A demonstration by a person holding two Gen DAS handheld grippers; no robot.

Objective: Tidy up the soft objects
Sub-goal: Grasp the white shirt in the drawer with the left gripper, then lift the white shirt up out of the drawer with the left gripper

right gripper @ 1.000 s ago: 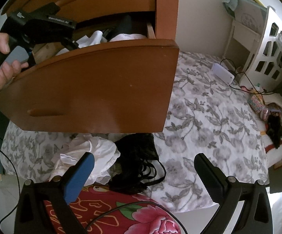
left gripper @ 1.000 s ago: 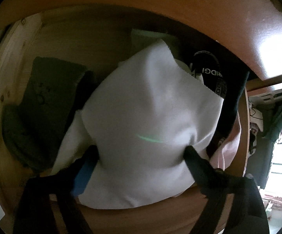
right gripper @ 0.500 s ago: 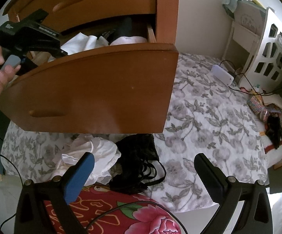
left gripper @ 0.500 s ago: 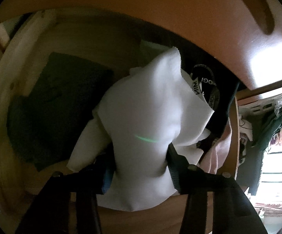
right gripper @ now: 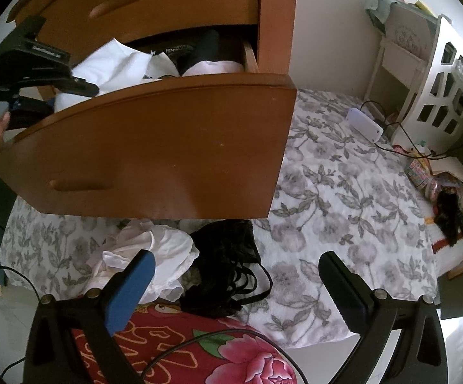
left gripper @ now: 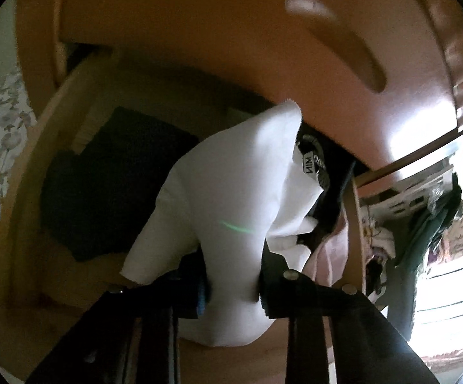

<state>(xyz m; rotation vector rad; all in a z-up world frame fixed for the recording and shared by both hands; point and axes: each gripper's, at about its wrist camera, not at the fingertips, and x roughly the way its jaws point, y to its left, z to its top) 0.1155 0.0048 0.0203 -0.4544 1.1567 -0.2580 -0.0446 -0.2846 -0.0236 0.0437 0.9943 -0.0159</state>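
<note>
Two views differ: the left hand-held gripper (left gripper: 231, 275), jaws just closing, pinches a white cloth (left gripper: 228, 198) over the open drawer (right gripper: 154, 147), its length running up from the jaws; only the right view shows the spread, empty right hand-held gripper (right gripper: 234, 275) above bed (right gripper: 343, 198) clothes.

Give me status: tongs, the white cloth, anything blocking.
Left tongs just closed, clamped on white cloth over open drawer. Right tongs open, empty, above white and black garments on bed. Nothing blocking.
</note>
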